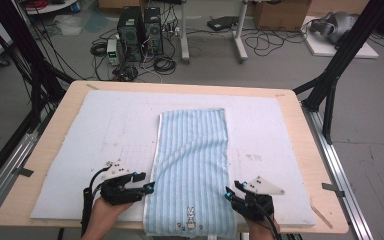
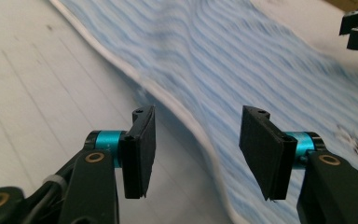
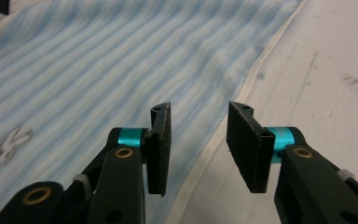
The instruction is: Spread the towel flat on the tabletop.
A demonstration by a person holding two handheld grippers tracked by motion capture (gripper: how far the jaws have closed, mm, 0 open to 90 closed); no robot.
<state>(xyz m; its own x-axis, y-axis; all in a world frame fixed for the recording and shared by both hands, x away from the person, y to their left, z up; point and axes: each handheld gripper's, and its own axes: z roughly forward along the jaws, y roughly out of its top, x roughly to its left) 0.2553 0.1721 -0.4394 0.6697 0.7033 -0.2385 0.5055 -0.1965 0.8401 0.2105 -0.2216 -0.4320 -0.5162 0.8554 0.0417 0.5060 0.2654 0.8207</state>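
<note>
The blue-and-white striped towel (image 1: 192,170) lies lengthwise down the middle of the white mat (image 1: 80,140) on the counter (image 1: 300,150), spread nearly flat with a soft ripple across its middle, its near end with the little rabbit motif (image 1: 191,218) close to the counter's front edge. Judging from how it lies, no fold has been made; the work of picking up the near corners and carrying them over looks to be all ahead. The left claw (image 1: 149,187) hovers at the towel's left hem near the front, and the right claw (image 1: 230,192) at the right hem opposite it. Both are released: in each gripper view the black pads (image 2: 140,149) stand apart with nothing pinched between them (the white hem (image 3: 223,140) runs under the gap of the right claw, and I judge it untouched), so neither holds the towel.
</note>
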